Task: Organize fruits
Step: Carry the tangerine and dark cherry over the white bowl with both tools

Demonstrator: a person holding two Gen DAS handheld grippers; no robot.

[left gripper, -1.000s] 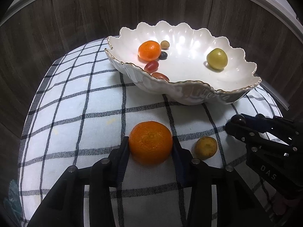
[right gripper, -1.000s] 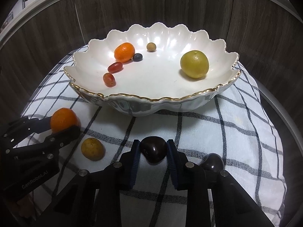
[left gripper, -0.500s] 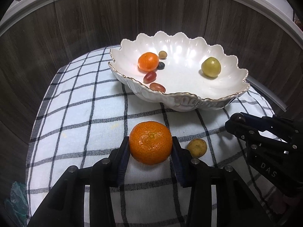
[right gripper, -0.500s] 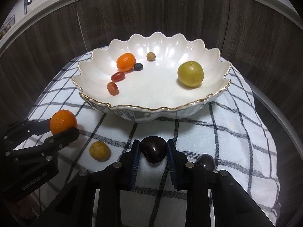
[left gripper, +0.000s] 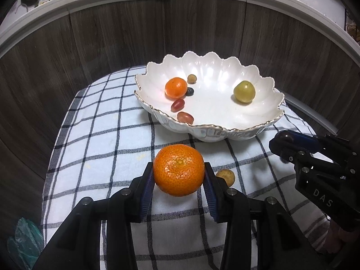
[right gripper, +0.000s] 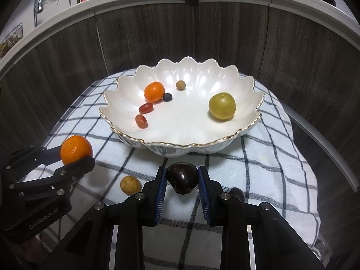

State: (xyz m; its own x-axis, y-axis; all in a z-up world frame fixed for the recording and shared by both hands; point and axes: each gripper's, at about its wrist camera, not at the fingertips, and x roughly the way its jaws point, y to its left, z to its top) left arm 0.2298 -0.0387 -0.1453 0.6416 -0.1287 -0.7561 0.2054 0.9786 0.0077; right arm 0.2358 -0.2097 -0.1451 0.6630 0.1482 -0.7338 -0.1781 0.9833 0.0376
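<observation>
Orange peel is pinched between the blue pads of the left gripper (left gripper: 179, 177), whose fingers are closed on a mandarin (left gripper: 179, 172) held clear of the cloth (left gripper: 94, 148). Between the pads of the right gripper (right gripper: 182, 181) a dark plum (right gripper: 182, 177) is clamped, also raised above the checked cloth; from the left wrist view that gripper is seen at the right edge with the dark fruit at its tip. On the cloth, between the two grippers, a small yellow fruit (right gripper: 130, 185) is left lying, and a second dark fruit (right gripper: 236, 194) is partly hidden behind the right finger of the right gripper. Beyond both grippers a white scalloped bowl (right gripper: 238, 135) with a gilt rim is set on the cloth. Inside it a smaller mandarin (right gripper: 154, 91) is seen touching a blueberry (right gripper: 167, 97), with two red grape tomatoes (right gripper: 145, 108) just in front of them, a little tan fruit (right gripper: 180, 84) behind, and a yellow-green plum (right gripper: 222, 106) well apart on the right side. Dark wood panels (right gripper: 225, 33) are seen behind the bowl.
</observation>
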